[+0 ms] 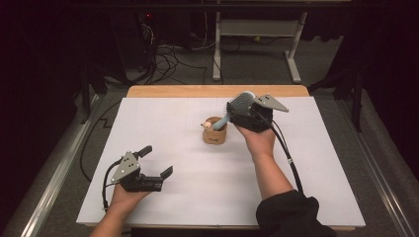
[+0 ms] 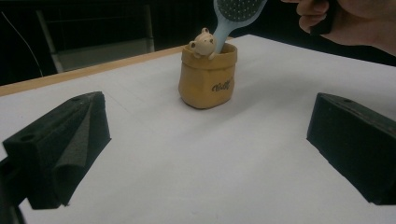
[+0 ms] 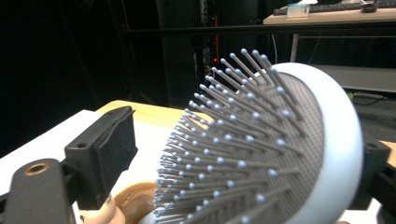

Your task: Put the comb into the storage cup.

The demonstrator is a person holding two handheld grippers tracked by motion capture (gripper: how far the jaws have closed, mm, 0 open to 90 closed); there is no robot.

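Note:
A light blue hairbrush [image 1: 241,102] stands handle-down in a small tan pot [image 1: 214,134] at the middle of the white table top, with its bristled head up and leaning right. A little bear figure [image 2: 201,42] peeks over the rim of the pot [image 2: 208,84]. My right gripper [image 1: 239,106] is at the brush head [image 3: 275,149], one jaw on each side. On the bristle side the jaw stands clear of the tips, so it is open. My left gripper [image 1: 157,160] rests at the front left, open wide with nothing between its fingers.
A white sheet [image 1: 316,163] covers the table, and a wooden edge [image 1: 168,91] shows at the back. Beyond the table are a desk frame [image 1: 291,54] and cables on the floor. The right hand [image 2: 355,21] hovers right of the pot.

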